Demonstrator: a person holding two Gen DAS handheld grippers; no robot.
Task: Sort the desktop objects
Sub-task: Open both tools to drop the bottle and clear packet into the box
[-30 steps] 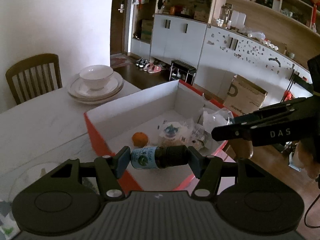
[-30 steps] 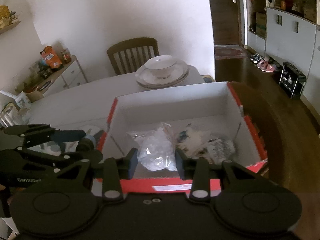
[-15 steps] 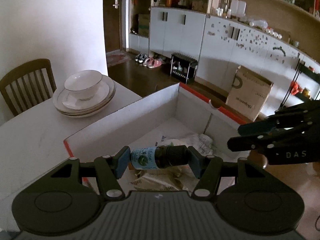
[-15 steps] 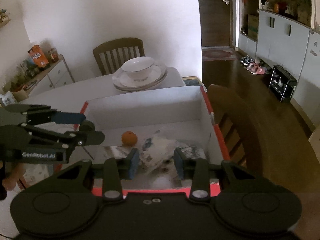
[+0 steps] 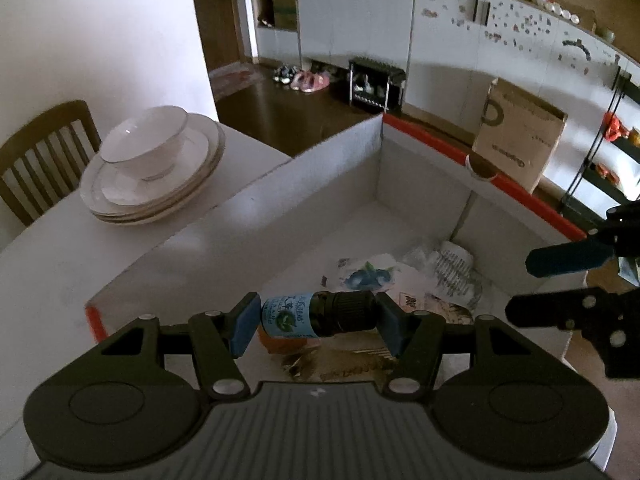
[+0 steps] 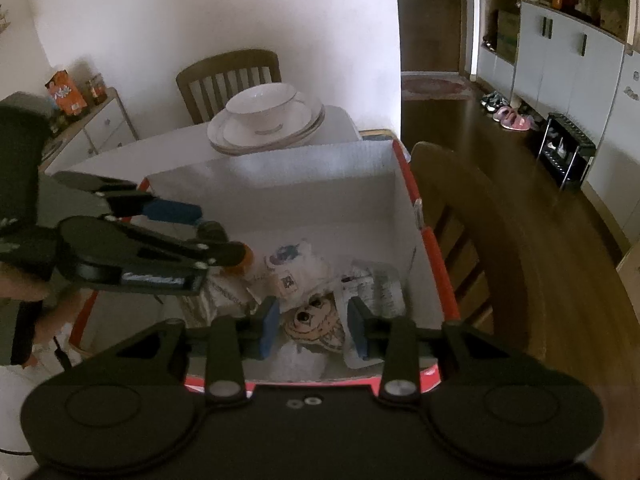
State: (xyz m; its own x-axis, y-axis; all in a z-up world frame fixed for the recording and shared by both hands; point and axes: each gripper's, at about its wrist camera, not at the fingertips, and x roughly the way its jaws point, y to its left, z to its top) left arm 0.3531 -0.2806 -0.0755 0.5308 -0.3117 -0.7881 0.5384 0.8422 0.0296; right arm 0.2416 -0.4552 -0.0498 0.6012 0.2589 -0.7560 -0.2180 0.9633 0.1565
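My left gripper [image 5: 318, 318] is shut on a small dark dropper bottle [image 5: 316, 314] with a blue-green label, held sideways above the open white cardboard box [image 5: 320, 184] with red edges. In the box lie snack packets [image 5: 372, 276] and an orange [image 5: 280, 340], mostly hidden under the bottle. My right gripper [image 6: 314, 326] is open and empty over the near end of the box [image 6: 280, 180], above the packets [image 6: 316, 320]. The left gripper [image 6: 216, 236] shows at the left in the right wrist view, and the right gripper [image 5: 560, 280] at the right in the left wrist view.
A bowl on stacked plates [image 5: 152, 164] stands on the white table [image 5: 60, 264] beyond the box, also in the right wrist view [image 6: 266, 118]. Wooden chairs stand behind the table [image 6: 228, 76] and right of the box [image 6: 480, 232]. Cabinets and a cardboard carton [image 5: 520, 136] are across the room.
My left gripper has carried the bottle forward from the box's near edge to over its inside. My right gripper has drawn back and lower over the box's near end and stays open.
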